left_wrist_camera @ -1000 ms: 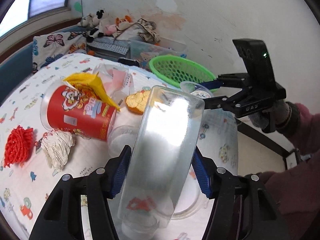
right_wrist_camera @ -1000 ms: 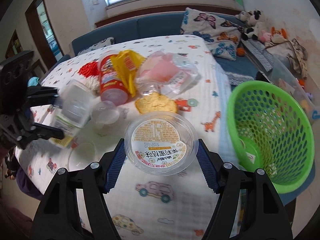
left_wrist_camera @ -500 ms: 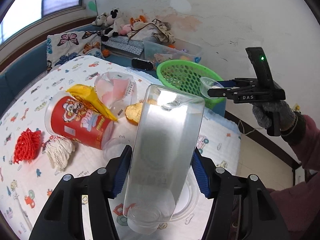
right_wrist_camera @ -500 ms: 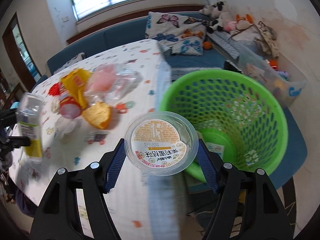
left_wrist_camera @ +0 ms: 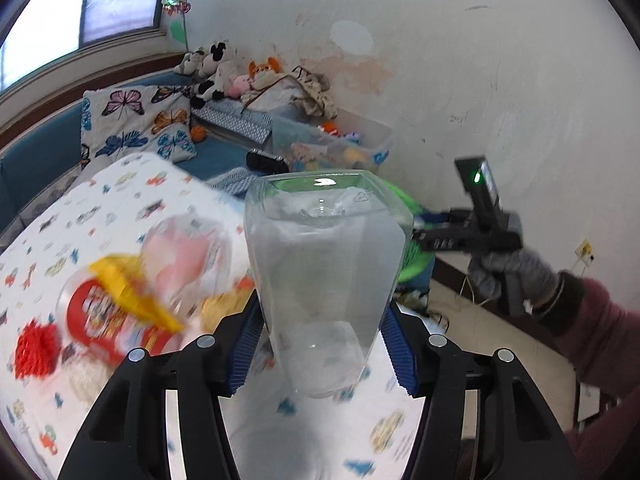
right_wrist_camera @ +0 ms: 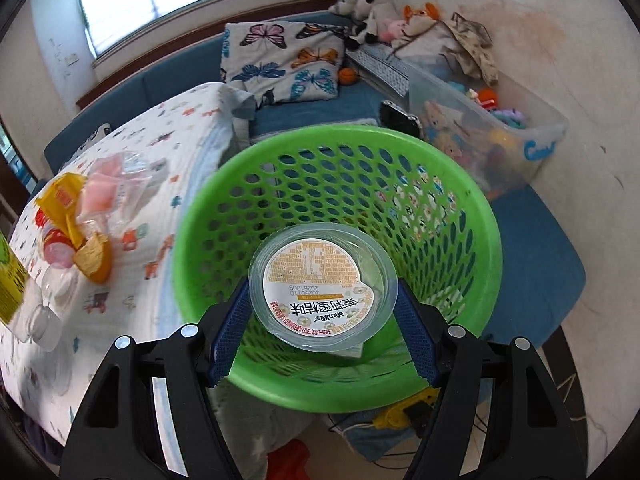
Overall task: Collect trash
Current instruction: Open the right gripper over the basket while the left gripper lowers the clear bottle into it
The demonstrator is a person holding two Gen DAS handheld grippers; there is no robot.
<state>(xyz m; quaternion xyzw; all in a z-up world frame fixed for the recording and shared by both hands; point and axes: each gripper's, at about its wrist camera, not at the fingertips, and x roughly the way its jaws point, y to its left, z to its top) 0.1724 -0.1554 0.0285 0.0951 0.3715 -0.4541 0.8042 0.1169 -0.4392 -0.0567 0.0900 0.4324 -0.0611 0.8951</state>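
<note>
1. Right gripper point(right_wrist_camera: 323, 312) pinching a clear round tub point(right_wrist_camera: 322, 290) by its rim, label facing the camera, held over the open mouth of the green basket point(right_wrist_camera: 486, 240). Could go wrong on release: tub held nearer the close rim than the centre, so a careless opening might bounce it off the edge and onto the floor.

2. Left gripper point(left_wrist_camera: 323, 350) clamped on a clear plastic bottle point(left_wrist_camera: 326, 264), base end forward, raised above the patterned tablecloth point(left_wrist_camera: 120, 192). Thin, slick walls — too hard a squeeze could buckle it, too light and it could slide out of the pads on the way across.

3. Both grippers near the same basket; right one visible beside the bottle in the left wrist view. Risk of collision if both move in together — better one at a time.

4. Basket apparently perched beside the table edge; footing hidden, hard to judge. A knock on the rim might tip it.

5. On the cloth, not yet collected: red snack can point(left_wrist_camera: 100, 320), yellow wrapper point(right_wrist_camera: 60, 200), pink bag point(right_wrist_camera: 108, 188), red mesh ball point(left_wrist_camera: 34, 344). Left view blurred, so possibly more unseen.
</note>
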